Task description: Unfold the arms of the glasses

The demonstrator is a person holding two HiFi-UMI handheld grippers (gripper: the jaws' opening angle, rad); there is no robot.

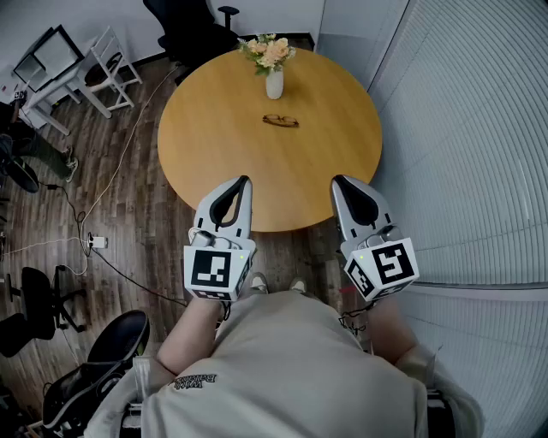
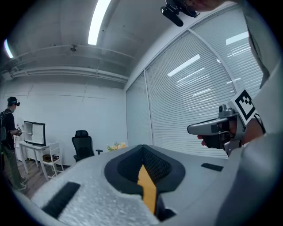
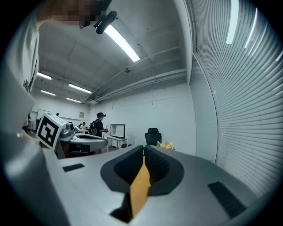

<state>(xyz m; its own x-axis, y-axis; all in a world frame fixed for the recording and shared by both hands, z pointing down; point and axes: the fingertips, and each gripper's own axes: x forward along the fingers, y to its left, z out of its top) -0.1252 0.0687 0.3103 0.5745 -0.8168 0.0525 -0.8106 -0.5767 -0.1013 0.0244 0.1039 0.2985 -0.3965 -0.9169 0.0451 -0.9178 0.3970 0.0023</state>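
A pair of brown-framed glasses lies folded on the round wooden table, past its middle and just in front of a vase. My left gripper hovers over the table's near edge, jaws pressed together with nothing between them. My right gripper is level with it to the right, also shut and empty. Both are far short of the glasses. The gripper views look level across the room: the left gripper and the right gripper show closed jaws, and the glasses are not visible there.
A white vase of flowers stands at the table's far edge. A black office chair is behind the table, a white chair to the far left. Slatted blinds line the right. Cables run over the wood floor.
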